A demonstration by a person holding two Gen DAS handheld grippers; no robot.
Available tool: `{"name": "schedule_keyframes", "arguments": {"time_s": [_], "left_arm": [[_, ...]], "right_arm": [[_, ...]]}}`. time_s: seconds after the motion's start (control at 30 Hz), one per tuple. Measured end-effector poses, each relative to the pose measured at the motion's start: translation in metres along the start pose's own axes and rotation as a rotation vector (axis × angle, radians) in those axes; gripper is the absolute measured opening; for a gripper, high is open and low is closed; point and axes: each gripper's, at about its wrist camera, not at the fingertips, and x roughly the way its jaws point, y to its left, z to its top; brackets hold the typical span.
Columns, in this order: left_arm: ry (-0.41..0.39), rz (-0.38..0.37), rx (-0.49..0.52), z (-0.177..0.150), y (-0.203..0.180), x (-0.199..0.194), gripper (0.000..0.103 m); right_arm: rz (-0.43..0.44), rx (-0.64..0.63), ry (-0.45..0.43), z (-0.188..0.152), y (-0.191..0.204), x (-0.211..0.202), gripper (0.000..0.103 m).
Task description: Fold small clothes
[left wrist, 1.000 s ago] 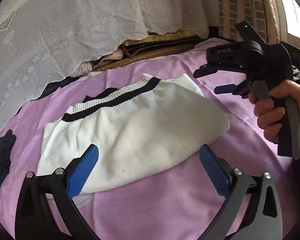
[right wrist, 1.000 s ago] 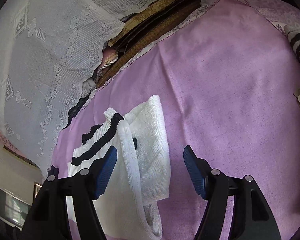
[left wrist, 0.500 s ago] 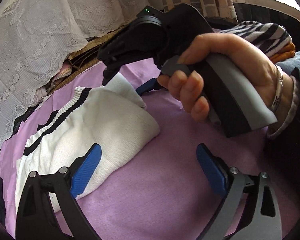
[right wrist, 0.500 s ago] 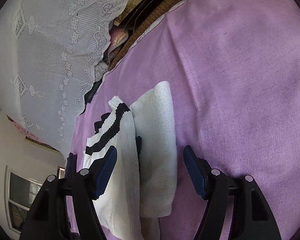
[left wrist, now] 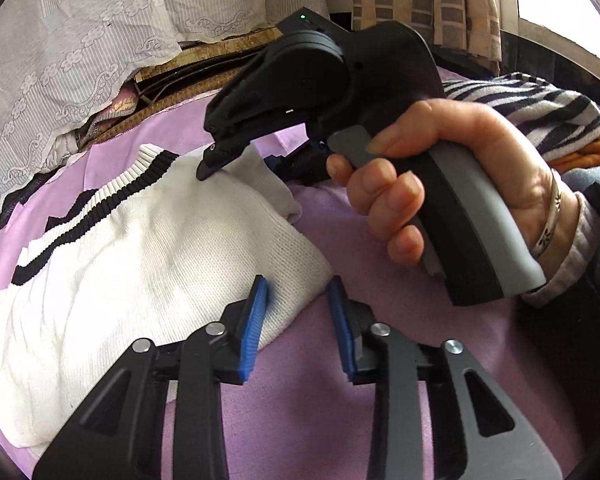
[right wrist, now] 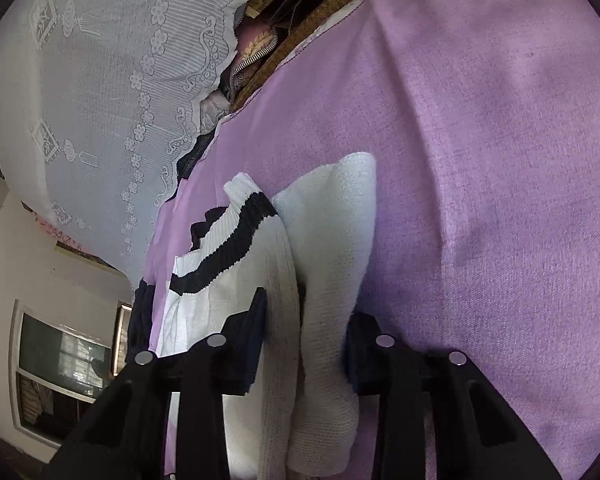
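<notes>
Both grippers have dropped onto the white sweater (left wrist: pixel 148 264). Left gripper (left wrist: pixel 296 320) closing, sweater's corner between its pads, not yet pinched. Right gripper (right wrist: pixel 306 356) closing, clamped on bunched knit.

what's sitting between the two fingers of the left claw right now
In the left wrist view, the corner of the white knit sweater lies between the closing fingers of the left claw, over the purple sheet.

Two close wrist views downward, perhaps crosswise, sharing the white sweater (left wrist: pixel 148 264).
</notes>
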Motion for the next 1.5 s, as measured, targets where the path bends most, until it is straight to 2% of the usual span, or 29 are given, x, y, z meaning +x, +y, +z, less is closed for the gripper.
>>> {"name": "schedule_keyframes", "arguments": {"time_s": [0.07,0.17,0.3,0.37,0.53,0.6,0.67,0.77,0.87,1.1,1.33,1.5], "left_arm": [[-0.013,-0.003,-0.01,-0.002,-0.001,-0.004,0.024],[-0.026,-0.005,-0.014,-0.003,-0.001,-0.007,0.024],[-0.031,0.008,0.015,-0.003,-0.007,-0.007,0.035],[-0.039,0.021,0.052,-0.003,-0.015,-0.008,0.046],[0.035,0.057,0.117,-0.001,-0.025,0.008,0.048],[0.037,0.042,0.103,-0.001,-0.021,0.008,0.047],[0.037,0.043,0.08,-0.001,-0.015,0.008,0.035],[0.024,0.025,0.025,-0.002,-0.004,0.005,0.022],[-0.006,-0.004,-0.032,-0.003,0.006,-0.001,0.015],[-0.127,-0.016,-0.113,-0.002,0.018,-0.027,0.013],[-0.178,-0.028,-0.176,-0.003,0.034,-0.049,0.013],[-0.206,-0.03,-0.215,-0.008,0.051,-0.064,0.013]], "right_arm": [[0.002,0.003,-0.01,-0.001,0.001,-0.002,0.025],[-0.002,0.006,-0.014,-0.002,0.002,-0.002,0.027],[0.046,0.046,0.006,0.0,-0.006,0.0,0.033],[0.049,0.047,0.008,0.0,-0.006,0.0,0.033],[0.05,0.031,0.023,-0.001,-0.007,0.001,0.031],[0.042,0.024,0.027,-0.001,-0.006,0.001,0.029],[0.041,0.024,0.024,-0.001,-0.006,0.001,0.025],[0.046,0.036,0.014,-0.001,-0.007,0.0,0.022],[0.06,0.06,0.002,-0.001,-0.009,-0.002,0.02],[0.066,0.062,-0.042,-0.003,0.004,-0.011,0.019],[0.085,0.059,-0.084,-0.007,0.022,-0.019,0.019],[0.053,0.013,-0.132,-0.013,0.044,-0.023,0.019]]}}
